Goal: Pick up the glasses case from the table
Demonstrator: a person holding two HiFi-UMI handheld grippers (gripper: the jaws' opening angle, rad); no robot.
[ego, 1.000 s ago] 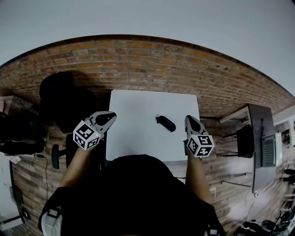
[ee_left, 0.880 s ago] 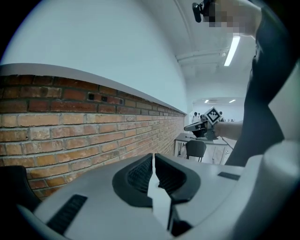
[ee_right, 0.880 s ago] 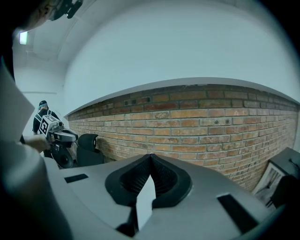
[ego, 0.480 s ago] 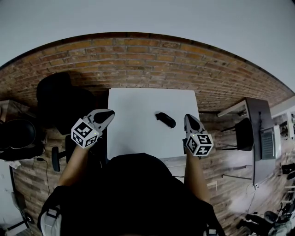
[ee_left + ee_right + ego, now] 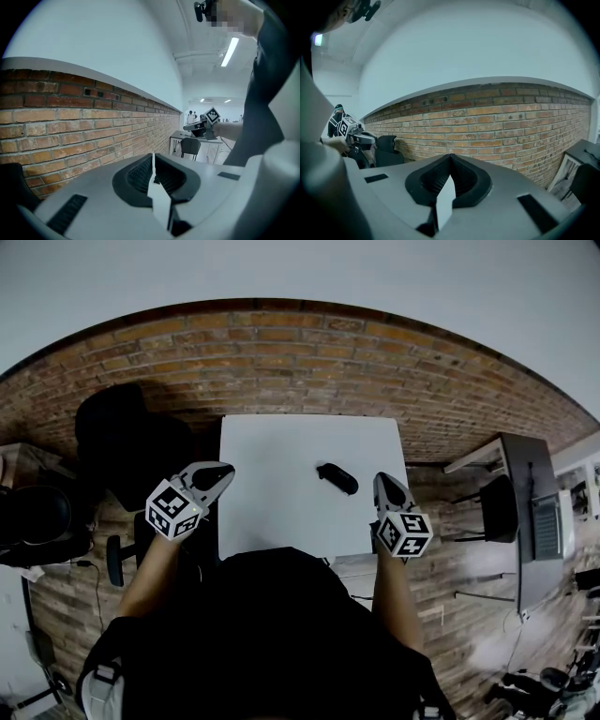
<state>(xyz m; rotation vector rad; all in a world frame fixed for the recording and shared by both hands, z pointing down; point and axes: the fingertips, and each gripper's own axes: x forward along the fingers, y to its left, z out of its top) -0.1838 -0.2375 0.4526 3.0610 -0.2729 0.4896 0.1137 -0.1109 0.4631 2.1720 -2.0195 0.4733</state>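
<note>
1. Left gripper, jaws closed on nothing, held over the white table's left edge.
2. Dark glasses case lies on the table, right of centre.
3. Right gripper, jaws closed and empty, near the case.

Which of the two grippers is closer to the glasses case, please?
The right gripper, at the table's right edge just beside the glasses case; the left gripper hovers at the opposite edge.

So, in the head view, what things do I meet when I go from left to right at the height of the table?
First the black chair → left claw → glasses case → right claw → dark desk.
</note>
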